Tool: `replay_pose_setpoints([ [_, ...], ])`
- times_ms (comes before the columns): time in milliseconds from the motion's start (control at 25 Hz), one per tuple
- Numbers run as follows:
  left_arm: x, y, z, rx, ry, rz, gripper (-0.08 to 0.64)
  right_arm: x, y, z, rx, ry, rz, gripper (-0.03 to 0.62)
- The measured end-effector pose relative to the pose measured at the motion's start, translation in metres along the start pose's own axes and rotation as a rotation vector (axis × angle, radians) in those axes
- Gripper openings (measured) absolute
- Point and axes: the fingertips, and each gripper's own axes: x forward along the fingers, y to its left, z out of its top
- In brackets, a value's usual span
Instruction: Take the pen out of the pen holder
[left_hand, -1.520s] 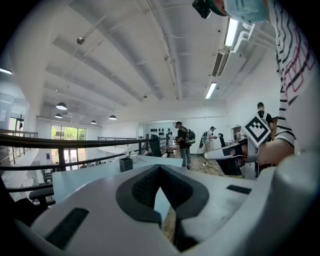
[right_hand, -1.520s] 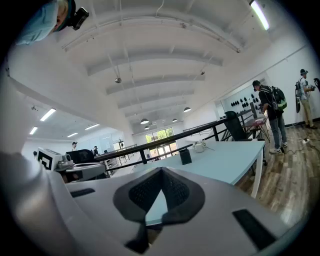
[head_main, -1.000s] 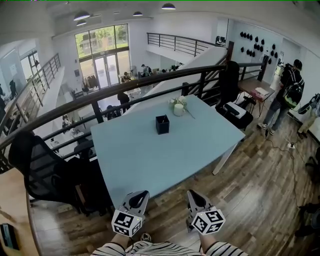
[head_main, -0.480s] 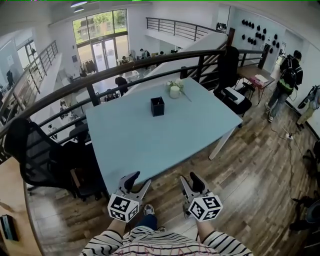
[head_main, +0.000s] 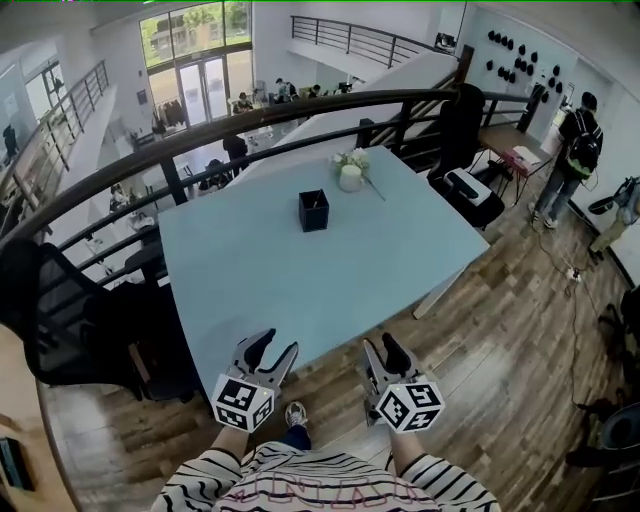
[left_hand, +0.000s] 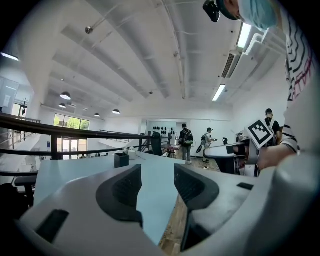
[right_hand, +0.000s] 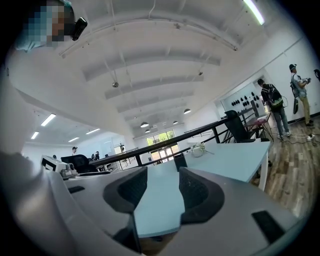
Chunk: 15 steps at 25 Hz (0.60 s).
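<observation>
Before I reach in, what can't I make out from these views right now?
Pen: head view, too small and dark inside the pen holder to confirm.
Pen holder's inside: both gripper views, hidden by its own wall.
Flower vase behind it: too small in every view for detail.

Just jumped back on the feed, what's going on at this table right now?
A person stands at the near edge of the light blue table with a gripper in each hand. The left gripper and the right gripper have just been opening their jaws, and nothing is between either pair. The black pen holder stands toward the table's far side, near a small white vase of flowers. Neither gripper has reached it yet.
</observation>
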Motion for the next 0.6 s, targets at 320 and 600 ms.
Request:
replay_pose_setpoints([
  [320, 0.048, 0.077, 0.012, -0.027, -0.005, 0.032, 0.183, 0.095, -0.012, 0.02, -0.008, 0.008, -0.002, 0.192],
  [600, 0.082, 0.125, 0.023, -0.027, -0.02, 0.027, 0.181, 0.155, -0.022, 0.033, -0.006, -0.012, -0.017, 0.192],
])
